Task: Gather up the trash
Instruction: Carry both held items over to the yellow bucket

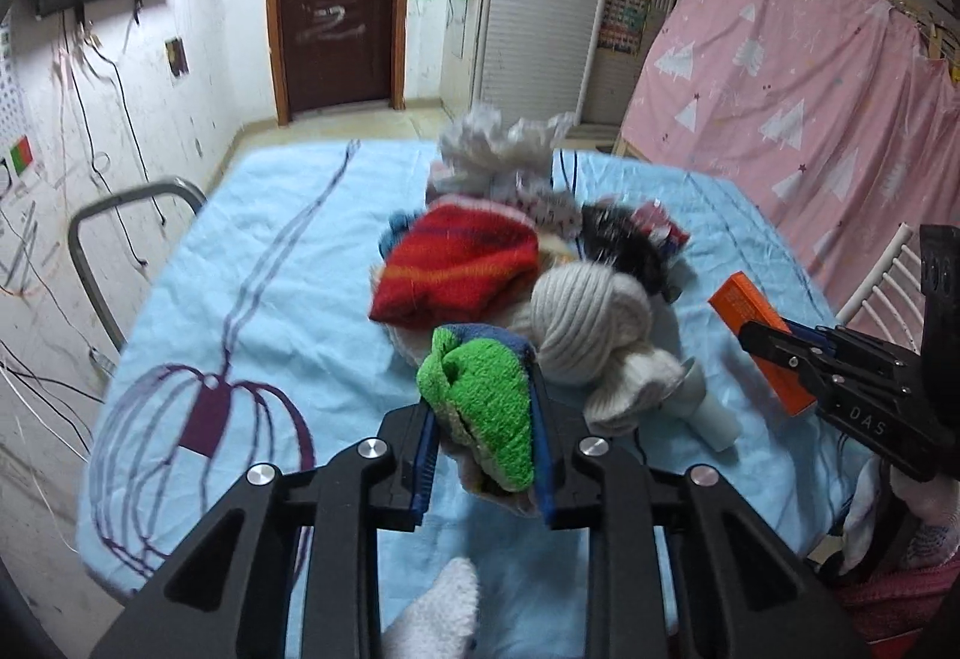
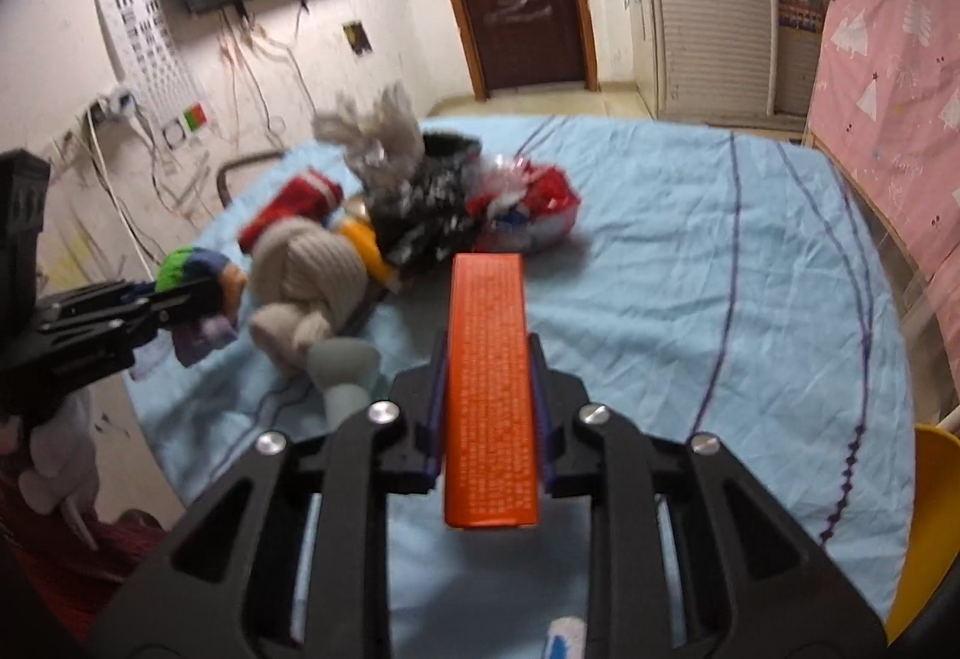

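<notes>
Both grippers clamped, each on its own thing.
Our left gripper (image 1: 483, 419) pinches a green sock (image 1: 480, 395), its lower end hidden; our right gripper (image 2: 487, 407) clamps the orange box (image 2: 489, 389) above the surface (image 2: 690, 269).

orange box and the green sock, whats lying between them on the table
A cream knitted bundle and a pale tube lie between the orange box and the green sock, seen in the right wrist view.

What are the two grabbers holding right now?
Left gripper: closed on the green sock.
Right gripper: closed on the orange box.
</notes>
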`<state>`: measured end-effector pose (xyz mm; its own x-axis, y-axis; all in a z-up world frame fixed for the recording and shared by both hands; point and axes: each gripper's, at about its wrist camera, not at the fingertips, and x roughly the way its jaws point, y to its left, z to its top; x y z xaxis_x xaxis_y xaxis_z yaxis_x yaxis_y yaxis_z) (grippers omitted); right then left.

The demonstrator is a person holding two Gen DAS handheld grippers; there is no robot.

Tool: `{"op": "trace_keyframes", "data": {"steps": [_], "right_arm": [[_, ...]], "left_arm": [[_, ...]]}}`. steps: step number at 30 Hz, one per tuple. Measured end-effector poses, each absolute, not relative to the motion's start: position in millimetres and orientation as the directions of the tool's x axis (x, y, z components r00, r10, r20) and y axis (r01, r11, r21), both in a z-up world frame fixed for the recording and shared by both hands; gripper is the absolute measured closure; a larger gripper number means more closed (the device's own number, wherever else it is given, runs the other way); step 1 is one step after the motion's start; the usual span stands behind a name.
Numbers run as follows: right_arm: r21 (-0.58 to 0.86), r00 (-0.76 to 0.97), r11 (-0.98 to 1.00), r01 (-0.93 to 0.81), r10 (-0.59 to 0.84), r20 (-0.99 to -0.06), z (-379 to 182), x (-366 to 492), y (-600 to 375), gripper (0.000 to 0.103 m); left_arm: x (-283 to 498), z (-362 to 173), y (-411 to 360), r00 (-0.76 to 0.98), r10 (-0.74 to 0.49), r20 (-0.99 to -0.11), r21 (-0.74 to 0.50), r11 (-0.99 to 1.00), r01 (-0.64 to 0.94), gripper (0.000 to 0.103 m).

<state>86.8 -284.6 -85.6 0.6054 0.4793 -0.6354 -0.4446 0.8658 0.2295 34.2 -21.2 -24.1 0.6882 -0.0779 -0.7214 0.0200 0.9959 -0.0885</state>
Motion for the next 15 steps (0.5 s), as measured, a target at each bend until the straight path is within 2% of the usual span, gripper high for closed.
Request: {"op": "trace_keyframes", "data": {"steps": [6, 10, 15], "right_arm": [[0.262, 0.688, 0.891, -0.372, 0.454, -0.566, -64.2, 77.3, -334.2, 0.081], [0.258, 0.768, 0.928, -0.268, 0.368, -0.524, -50.8, 63.8, -388.0, 0.081], [0.243, 0.824, 0.961, -0.129, 0.24, -0.513, -45.5, 43.6, -454.6, 0.081]], "left_arm": [[30.4, 18.4, -58.4, 0.74, -0.129, -0.661, -0.046, 0.99, 0.131, 0.086], [37.5, 43.3, -124.8, 0.741, -0.241, -0.626, -0.006, 0.952, 0.305, 0.086], [52.3, 45.4, -203.6, 0.676, -0.389, -0.627, -0.039, 0.881, 0.471, 0.086]]}}
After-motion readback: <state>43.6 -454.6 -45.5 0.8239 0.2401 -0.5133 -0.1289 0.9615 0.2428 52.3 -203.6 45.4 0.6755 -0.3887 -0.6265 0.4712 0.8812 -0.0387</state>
